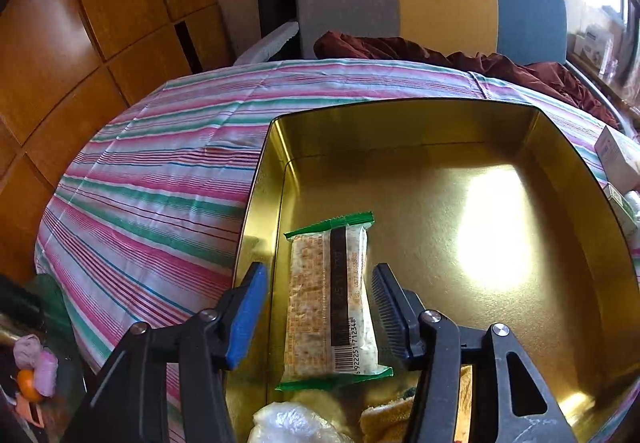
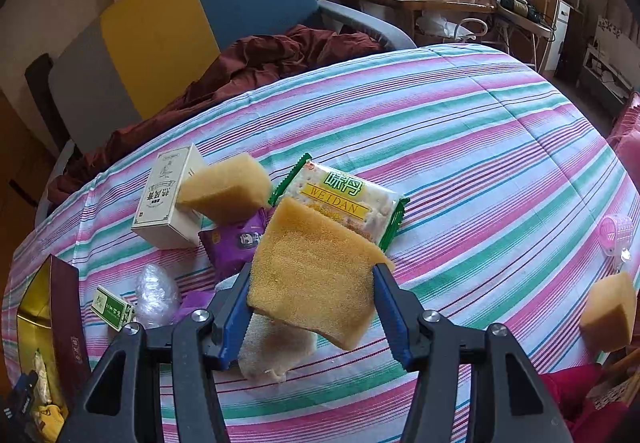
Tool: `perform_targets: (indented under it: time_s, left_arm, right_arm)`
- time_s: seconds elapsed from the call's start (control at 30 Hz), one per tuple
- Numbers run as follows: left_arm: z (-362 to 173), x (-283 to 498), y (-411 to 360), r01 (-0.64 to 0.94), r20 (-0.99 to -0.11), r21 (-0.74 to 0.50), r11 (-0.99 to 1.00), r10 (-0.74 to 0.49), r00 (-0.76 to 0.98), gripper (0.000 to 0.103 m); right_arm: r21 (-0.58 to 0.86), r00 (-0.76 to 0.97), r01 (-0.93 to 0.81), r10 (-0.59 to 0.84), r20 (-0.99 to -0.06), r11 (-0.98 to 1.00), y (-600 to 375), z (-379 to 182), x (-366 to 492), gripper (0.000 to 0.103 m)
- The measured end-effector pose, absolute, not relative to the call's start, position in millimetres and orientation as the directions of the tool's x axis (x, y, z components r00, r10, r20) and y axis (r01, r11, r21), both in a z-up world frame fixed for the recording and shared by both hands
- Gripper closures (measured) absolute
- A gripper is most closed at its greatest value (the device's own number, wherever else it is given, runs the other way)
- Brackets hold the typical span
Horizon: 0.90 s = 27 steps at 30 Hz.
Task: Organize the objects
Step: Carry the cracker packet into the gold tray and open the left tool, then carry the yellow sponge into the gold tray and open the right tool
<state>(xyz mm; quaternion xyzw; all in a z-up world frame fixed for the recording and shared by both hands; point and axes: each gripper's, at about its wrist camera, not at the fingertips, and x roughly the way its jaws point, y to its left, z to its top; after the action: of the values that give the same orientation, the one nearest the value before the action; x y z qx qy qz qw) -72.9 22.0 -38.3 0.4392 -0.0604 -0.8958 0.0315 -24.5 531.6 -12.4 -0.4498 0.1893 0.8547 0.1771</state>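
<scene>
Striped pink, green and white cloth (image 2: 460, 131) covers the table where a person, working with 2 handheld grippers, sorts snacks and sponges into a gold-lined tin (image 1: 400, 115). On the left wrist view, the left gripper (image 1: 320, 307) stands released around a cracker packet (image 1: 332, 303) lying flat on the tin's floor near its left wall, both pads clear of the wrapper; a plastic-wrapped item and something yellow sit at the tin's near edge. The right gripper (image 2: 312, 299) is clenched on a yellow sponge (image 2: 316, 275), held above the cloth in front of a second cracker packet (image 2: 348, 199), a white box (image 2: 168, 199), a purple packet (image 2: 236, 239) and another sponge (image 2: 226, 187). The left tool's best exit is probably straight up and back, so neither pad drags the packet askew. The sponge should then go to the bare floor beside the packet, lowered level before release, since soft foam may spring from the pads and tumble.
</scene>
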Motion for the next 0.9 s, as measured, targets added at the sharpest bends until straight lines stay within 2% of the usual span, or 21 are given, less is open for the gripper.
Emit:
perform_targets:
  time_s: [0.2,0.5,0.7,0.9]
  left_arm:
    - [-29,-58,23,0.010,-0.759,0.121,-0.993,-0.099,-0.644,0.047]
    - [-2,-31,6,0.038,-0.691,0.071,-0.997,-0.076,-0.719,0.046]
    - [7,-24,-17,0.086,-0.681,0.047,-0.995,-0.095,-0.726,0.045]
    - [6,-13,-38,0.124,-0.681,0.041,-0.991,-0.119,-0.722,0.045]
  right_arm:
    - [0.139,-0.536,-0.457,0.147,-0.831,-0.879,525,-10,-25,0.045]
    - [0.076,-0.643,-0.329,0.164,-0.748,-0.941,476,29,-17,0.045]
    - [0.121,-0.698,-0.112,-0.009,-0.716,-0.986,393,51,-27,0.045]
    - [0.190,-0.650,0.130,-0.229,-0.725,-0.973,288,43,-47,0.045]
